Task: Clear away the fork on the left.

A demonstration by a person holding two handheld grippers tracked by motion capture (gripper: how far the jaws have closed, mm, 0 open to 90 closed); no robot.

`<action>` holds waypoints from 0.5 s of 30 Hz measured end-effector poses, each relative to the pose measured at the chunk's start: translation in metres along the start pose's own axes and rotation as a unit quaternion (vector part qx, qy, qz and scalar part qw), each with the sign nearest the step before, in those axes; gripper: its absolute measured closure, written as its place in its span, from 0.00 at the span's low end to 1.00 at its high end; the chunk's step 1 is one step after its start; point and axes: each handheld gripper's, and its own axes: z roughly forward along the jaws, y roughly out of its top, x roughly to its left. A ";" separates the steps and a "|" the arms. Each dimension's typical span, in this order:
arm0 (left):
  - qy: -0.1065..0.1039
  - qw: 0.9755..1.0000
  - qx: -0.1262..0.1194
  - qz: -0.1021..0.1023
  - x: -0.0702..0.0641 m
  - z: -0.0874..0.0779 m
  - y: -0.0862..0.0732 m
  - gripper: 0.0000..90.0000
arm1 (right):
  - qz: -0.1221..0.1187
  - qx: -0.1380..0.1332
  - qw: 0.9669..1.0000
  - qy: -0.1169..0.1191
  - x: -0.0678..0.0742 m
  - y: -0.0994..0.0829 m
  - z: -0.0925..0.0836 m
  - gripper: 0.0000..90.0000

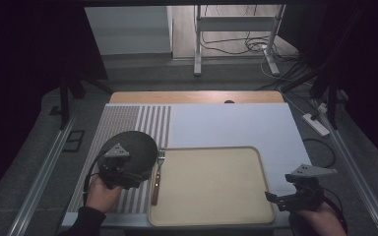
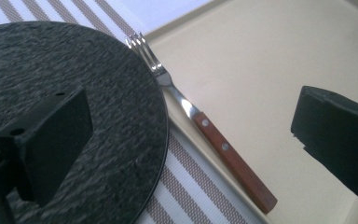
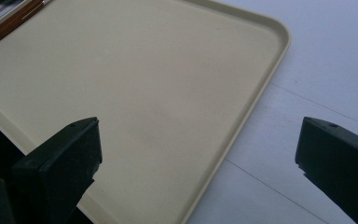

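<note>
We look down on a table covered with a white sheet point(image 1: 226, 125), with a brown-and-white striped mat point(image 1: 138, 123) at its left part and a dark room around it; a metal stand and loose cables lie on the floor beyond. A beige tray point(image 1: 211, 184) sits near the front edge of the table, its surface bare.

At the left we see the left gripper point(image 1: 120, 173) held over a dark, rough-textured round plate point(image 1: 138, 142) that rests on the striped mat. In the left gripper view its jaws stand wide apart: one black jaw hangs above the plate point(image 2: 121, 116), the other above the tray point(image 2: 242, 70), and nothing lies clamped between them. Whether the near jaw touches the plate surface we cannot tell from this angle. A fork point(image 2: 200, 123) with a wooden handle lies between the plate and the tray, just beside the plate's rim, tines pointing away from the person, its handle along the tray's left edge.

At the right, the right gripper point(image 1: 288, 197) is held at the tray's near right corner. In its own view its jaws are also spread wide and hold nothing, one above the tray point(image 3: 168, 93) and the other above the white sheet point(image 3: 326, 60), with the tray's rim running between them.
</note>
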 end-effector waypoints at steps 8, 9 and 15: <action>0.004 1.000 -0.013 -0.008 -0.001 -0.015 -0.012 0.00 | 0.000 0.000 1.000 -0.001 0.001 0.000 0.000 0.01; 0.005 1.000 -0.014 -0.008 -0.001 -0.016 -0.013 0.00 | 0.000 0.000 1.000 -0.001 0.001 0.000 0.000 0.01; 0.012 0.999 -0.028 -0.012 -0.002 -0.026 -0.021 0.00 | -0.001 0.002 1.000 -0.002 0.001 0.001 0.000 0.01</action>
